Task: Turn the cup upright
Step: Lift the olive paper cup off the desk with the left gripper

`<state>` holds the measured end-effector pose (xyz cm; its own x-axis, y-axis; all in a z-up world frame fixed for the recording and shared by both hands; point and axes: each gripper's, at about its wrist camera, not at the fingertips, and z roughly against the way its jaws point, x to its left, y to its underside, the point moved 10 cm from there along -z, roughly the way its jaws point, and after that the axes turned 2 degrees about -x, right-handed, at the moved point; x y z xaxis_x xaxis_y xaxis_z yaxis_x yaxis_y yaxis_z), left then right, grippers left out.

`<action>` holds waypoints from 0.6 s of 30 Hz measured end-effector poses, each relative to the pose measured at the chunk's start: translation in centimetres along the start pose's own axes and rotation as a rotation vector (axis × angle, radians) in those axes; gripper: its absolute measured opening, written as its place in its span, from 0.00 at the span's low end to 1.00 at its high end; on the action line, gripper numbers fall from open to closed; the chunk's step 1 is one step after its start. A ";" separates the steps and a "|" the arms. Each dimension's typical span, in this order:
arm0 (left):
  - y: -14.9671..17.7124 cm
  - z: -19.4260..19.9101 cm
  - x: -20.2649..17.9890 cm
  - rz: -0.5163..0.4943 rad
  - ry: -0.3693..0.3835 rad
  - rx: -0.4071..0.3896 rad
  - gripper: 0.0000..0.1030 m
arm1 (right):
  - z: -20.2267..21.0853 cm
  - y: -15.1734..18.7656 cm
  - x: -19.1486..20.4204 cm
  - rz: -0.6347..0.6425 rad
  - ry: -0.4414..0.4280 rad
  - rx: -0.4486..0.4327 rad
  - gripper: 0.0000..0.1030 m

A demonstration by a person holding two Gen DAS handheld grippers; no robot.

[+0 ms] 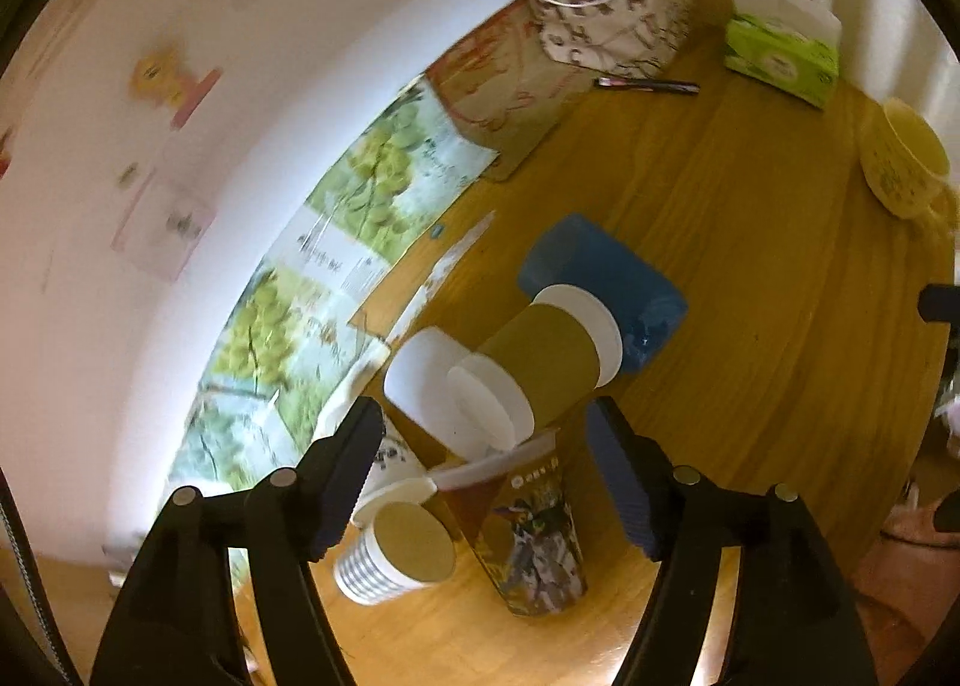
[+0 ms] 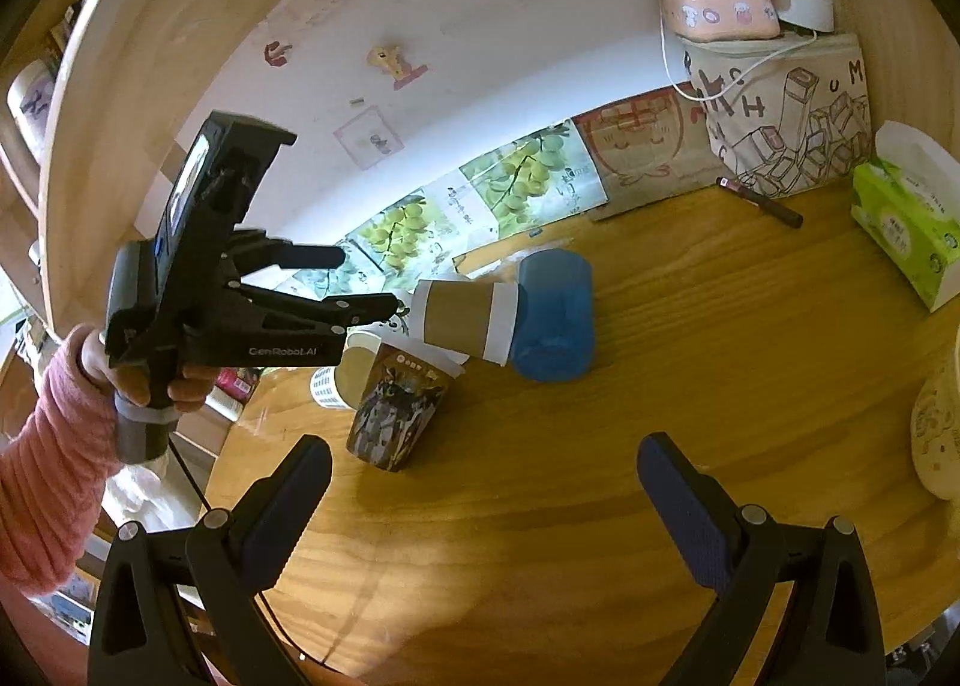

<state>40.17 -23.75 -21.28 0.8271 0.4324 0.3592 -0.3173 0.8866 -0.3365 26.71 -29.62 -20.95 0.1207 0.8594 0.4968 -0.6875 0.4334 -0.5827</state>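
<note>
Where ribbed left tongs (image 1: 486,482) gape, cylindrical paper cups (image 1: 543,362) sprawl.

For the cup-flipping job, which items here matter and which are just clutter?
Job items:
brown-sleeved white paper cup lying on its side
blue plastic cup on its side
printed paper cup standing upside down
striped white paper cup on its side
open left gripper

Clutter:
green tissue box
lettered canvas bag
dark pen
</note>
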 end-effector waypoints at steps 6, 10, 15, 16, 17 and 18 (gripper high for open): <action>-1.0 -1.2 -1.2 -0.097 0.086 0.058 0.73 | -1.0 -0.1 -0.1 -0.029 0.020 -0.003 0.99; -1.3 -2.4 -1.7 -0.149 0.121 0.119 0.73 | -1.5 -0.1 -0.5 -0.055 0.038 -0.008 0.99; -1.2 -3.9 -2.6 -0.194 0.167 0.175 0.73 | -2.0 0.2 -1.3 -0.091 0.068 -0.011 0.99; -1.2 -4.2 -2.8 -0.201 0.176 0.182 0.73 | -2.0 0.3 -1.5 -0.102 0.076 -0.010 0.99; -1.1 -4.4 -3.0 -0.210 0.183 0.188 0.73 | -2.1 0.4 -1.7 -0.109 0.080 -0.009 0.99; -1.1 -4.7 -3.2 -0.221 0.190 0.194 0.73 | -2.1 0.6 -1.9 -0.120 0.087 -0.008 0.99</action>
<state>40.05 -26.82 -26.13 0.9515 0.2045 0.2298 -0.1883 0.9779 -0.0908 27.58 -30.44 -23.63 0.2638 0.8212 0.5060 -0.6587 0.5366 -0.5274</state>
